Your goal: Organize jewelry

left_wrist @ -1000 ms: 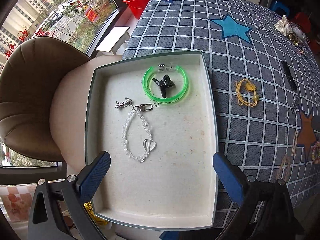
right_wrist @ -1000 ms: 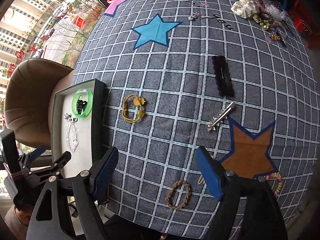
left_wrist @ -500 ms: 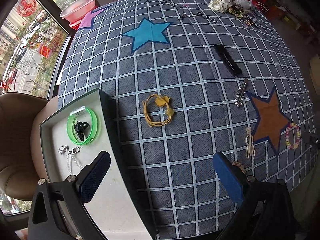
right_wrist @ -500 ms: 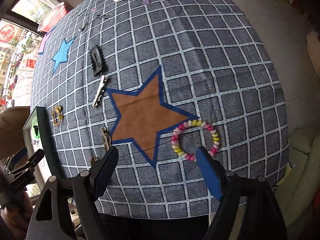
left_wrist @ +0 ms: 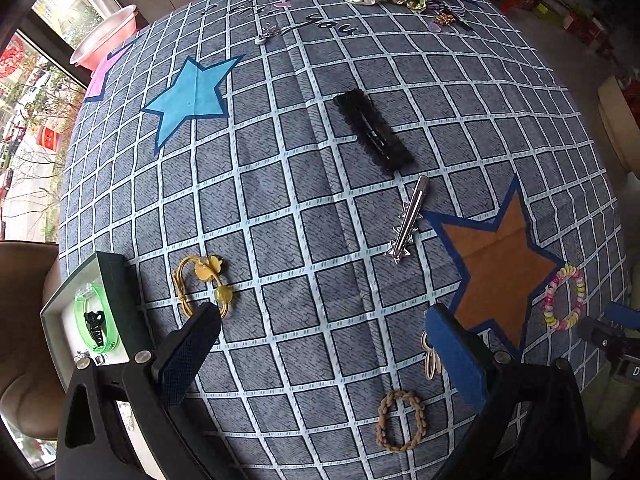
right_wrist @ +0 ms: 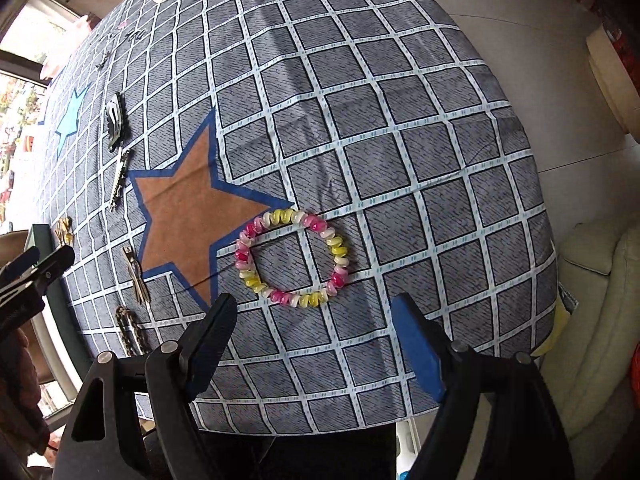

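Right wrist view: our right gripper (right_wrist: 314, 340) hangs spread wide and empty over the checked tablecloth (right_wrist: 400, 120), with the pink-and-yellow spiral bracelet (right_wrist: 293, 257) just ahead at 12 o'clock, touching the brown star (right_wrist: 180, 208). In the left wrist view our left gripper (left_wrist: 324, 340) is likewise released, holding nothing. The yellow hair tie (left_wrist: 202, 285) lies at its 10 o'clock, just beside the tray (left_wrist: 120, 292) that holds the green bangle (left_wrist: 94, 322). A silver clip (left_wrist: 408, 220) and black clip (left_wrist: 374, 134) lie toward 12 o'clock.

Spiral bracelet (right_wrist: 294, 258) on tablecloth (right_wrist: 400, 128), beside star patch (right_wrist: 188, 208).
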